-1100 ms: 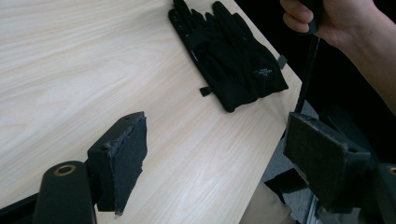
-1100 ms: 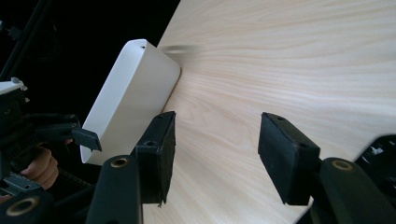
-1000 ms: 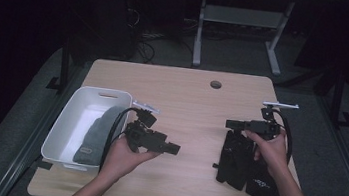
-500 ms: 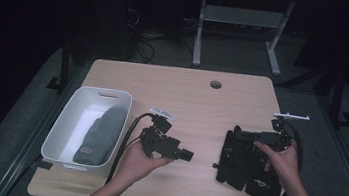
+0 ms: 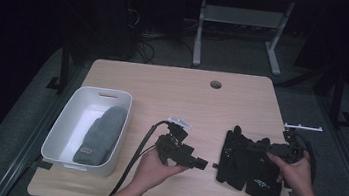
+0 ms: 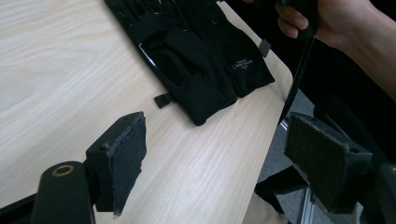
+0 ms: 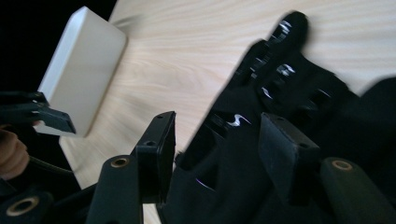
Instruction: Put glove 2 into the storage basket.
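Both grippers have drifted toward 6 o'clock; right gripper (image 5: 257,147), jaws apart, hovers over black gloves (image 5: 247,165), left gripper (image 5: 200,163) gapes empty—next, clamp a glove.

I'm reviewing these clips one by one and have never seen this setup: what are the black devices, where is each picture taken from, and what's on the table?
A person holds a hand-held two-jaw gripper in each hand. The high view looks down on the light wooden table; the other two come from cameras riding on each gripper.

The left gripper hovers open over bare wood, holding nothing. The right gripper is open just above the pair of black fabric gloves, jaws either side of one, not gripping. At the left stands a white plastic bin with a grey knitted glove inside.
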`<state>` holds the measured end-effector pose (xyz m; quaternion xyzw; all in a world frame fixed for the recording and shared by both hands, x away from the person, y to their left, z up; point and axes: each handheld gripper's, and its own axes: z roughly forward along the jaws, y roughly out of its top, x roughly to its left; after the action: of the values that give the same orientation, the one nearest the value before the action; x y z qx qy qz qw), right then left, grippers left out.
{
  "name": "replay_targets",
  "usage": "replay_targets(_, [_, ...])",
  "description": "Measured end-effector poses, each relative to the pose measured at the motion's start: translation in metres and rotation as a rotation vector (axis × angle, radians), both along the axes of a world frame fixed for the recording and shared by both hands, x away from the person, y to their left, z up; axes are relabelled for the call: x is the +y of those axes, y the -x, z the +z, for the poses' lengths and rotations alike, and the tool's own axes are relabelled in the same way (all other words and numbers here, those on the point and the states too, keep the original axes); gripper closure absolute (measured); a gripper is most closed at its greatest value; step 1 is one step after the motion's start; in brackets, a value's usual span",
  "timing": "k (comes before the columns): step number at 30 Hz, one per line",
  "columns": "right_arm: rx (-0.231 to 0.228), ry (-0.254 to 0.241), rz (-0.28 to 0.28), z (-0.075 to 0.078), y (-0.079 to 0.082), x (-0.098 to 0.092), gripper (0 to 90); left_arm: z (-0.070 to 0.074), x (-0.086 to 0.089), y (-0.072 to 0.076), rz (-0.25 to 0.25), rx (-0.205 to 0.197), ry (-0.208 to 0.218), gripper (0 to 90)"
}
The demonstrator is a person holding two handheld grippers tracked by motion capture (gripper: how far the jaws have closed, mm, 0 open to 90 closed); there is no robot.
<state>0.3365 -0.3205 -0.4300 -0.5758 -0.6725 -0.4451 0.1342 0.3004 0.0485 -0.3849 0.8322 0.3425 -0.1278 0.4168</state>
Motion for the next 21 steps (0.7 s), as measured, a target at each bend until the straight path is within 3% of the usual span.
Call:
replay_targets(7, [-0.011, 0.063, -0.011, -0.007, 0.012, -0.014, 46.0, -0.008, -0.011, 0.002, -0.007, 0.009, -0.004, 20.8])
replay_targets(14, [-0.032, 0.163, -0.012, -0.011, 0.023, -0.024, 47.8, -0.014, -0.017, 0.003, -0.014, 0.012, -0.006, 20.7])
replay_targets(21, [-0.073, 0.342, 0.026, -0.018, 0.033, -0.025, 50.2, -0.02, -0.02, 0.004, -0.021, 0.022, -0.009, 20.4])
